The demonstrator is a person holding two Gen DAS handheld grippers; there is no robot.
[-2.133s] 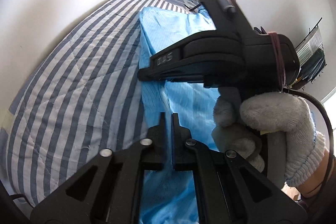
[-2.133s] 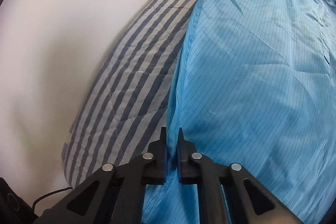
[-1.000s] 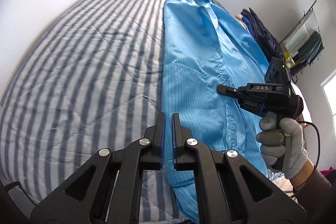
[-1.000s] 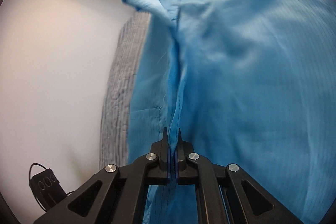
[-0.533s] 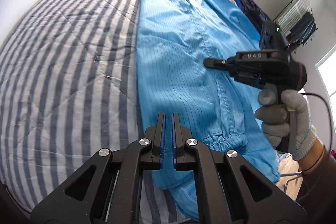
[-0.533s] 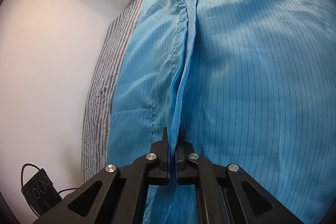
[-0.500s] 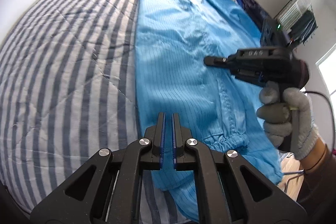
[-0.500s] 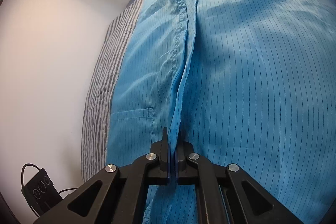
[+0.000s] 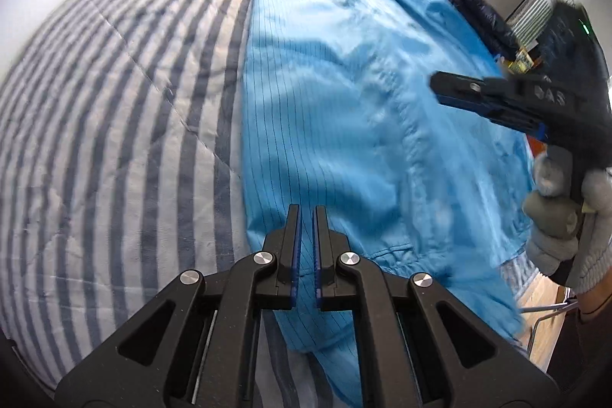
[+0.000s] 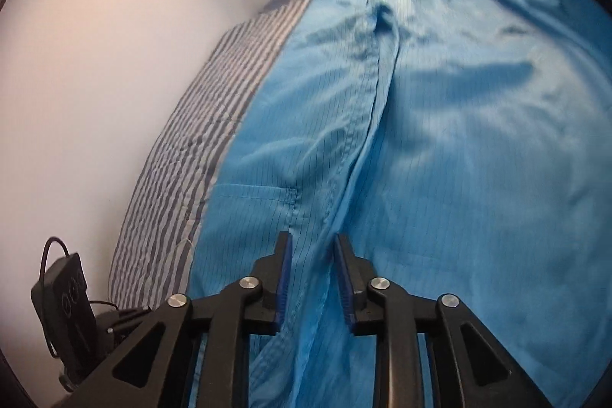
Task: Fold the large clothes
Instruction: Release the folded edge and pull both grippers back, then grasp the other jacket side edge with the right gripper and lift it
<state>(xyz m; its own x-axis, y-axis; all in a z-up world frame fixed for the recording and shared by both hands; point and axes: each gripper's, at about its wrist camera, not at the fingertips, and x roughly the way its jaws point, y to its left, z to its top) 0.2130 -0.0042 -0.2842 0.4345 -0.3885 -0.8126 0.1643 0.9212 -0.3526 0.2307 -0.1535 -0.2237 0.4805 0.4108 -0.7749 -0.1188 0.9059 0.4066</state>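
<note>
Light-blue pinstriped garment (image 9: 344,125) spread on grey-and-white striped quilt (image 9: 114,125); black left gripper (image 9: 305,236), jaws nearly together, above hem; gloved hand (image 9: 562,217) holds right gripper (image 9: 447,90).

The blue garment (image 9: 344,125) is thin woven cloth with a faint sheen and fine dark pinstripes. The striped bedspread (image 9: 114,109) beneath is matt quilted cotton, stitched in lines. The left gripper (image 9: 305,247) looks like matt black plastic with bright metal pins; its pads seem rubbery, though blurred.
</note>
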